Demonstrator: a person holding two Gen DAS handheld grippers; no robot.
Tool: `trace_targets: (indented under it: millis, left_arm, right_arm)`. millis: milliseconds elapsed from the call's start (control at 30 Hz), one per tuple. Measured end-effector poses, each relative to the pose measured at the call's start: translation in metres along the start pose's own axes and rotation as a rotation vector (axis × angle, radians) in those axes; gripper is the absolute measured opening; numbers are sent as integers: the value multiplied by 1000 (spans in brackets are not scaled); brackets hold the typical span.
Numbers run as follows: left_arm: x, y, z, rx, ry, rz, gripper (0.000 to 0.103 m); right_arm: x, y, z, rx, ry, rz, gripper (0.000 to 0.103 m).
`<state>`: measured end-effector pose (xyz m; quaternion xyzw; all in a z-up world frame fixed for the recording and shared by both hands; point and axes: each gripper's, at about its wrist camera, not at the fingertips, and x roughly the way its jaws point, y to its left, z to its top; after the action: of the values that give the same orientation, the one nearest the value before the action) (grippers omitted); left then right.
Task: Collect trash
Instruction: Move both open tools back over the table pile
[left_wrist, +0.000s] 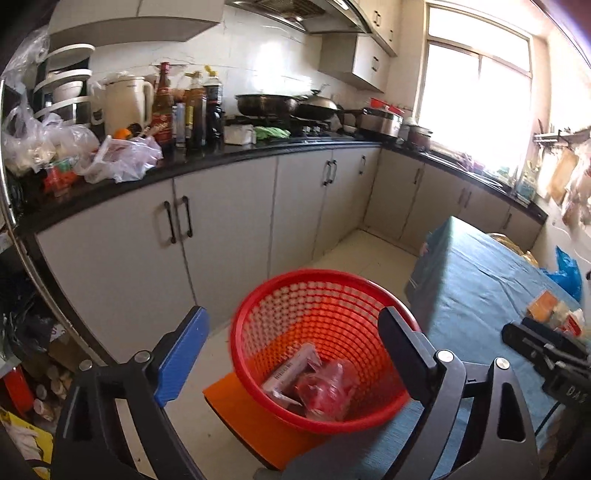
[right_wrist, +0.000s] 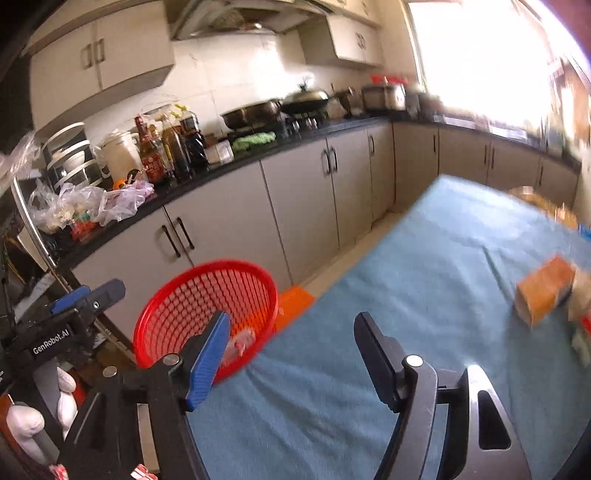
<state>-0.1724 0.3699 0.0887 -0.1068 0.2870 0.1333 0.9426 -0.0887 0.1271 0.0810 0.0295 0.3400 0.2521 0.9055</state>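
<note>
Beside the blue-covered table (left_wrist: 491, 295), a red mesh basket (left_wrist: 317, 295) stands on an orange stool (left_wrist: 243, 417) on the kitchen floor. Left gripper (left_wrist: 293, 341) hangs above the basket, fingers spread wide, nothing between them; blue pad (left_wrist: 181, 354) on one finger, the other finger black. Inside the basket: a white box (left_wrist: 291, 369) and a crumpled red wrapper (left_wrist: 325, 391), lying together at the bottom, touching. Basket rim sits just beside the table edge.

Right gripper (right_wrist: 291, 350) hangs over the near end of the table, fingers also spread, empty. In the right wrist view the basket (right_wrist: 177, 295) is to its left with a pale scrap visible through the mesh. More trash on the table: an orange carton (right_wrist: 545, 291) lying on its side near the far right edge, with small blurred packets next to it, too smeared to identify. In the left wrist view the same carton (left_wrist: 543, 304) shows just past the right gripper's body (left_wrist: 546, 354).

Behind: a black countertop (left_wrist: 229, 155) with sauce bottles (left_wrist: 184, 107), a white kettle (left_wrist: 123, 99), plastic bags (left_wrist: 122, 157), pans on the stove (left_wrist: 284, 105). Grey cabinets (left_wrist: 229, 214) below, a bright window (left_wrist: 476, 92) at the far end.
</note>
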Motion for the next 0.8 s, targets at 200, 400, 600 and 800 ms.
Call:
trace_targets:
  millis: [200, 400, 600, 800]
  left_arm:
    - [-6, -25, -10, 36, 30, 26, 92]
    - [-15, -53, -16, 102, 25, 48, 92]
    - [-25, -86, -17, 149, 12, 23, 92]
    - [-29, -122, -25, 186, 35, -45, 92]
  right_arm:
    - [-17, -36, -20, 76, 35, -40, 74]
    - [-43, -64, -33, 97, 33, -120, 74]
    - [-70, -92, -39, 107, 23, -218, 74]
    - [-105, -128, -55, 129, 11, -292, 78]
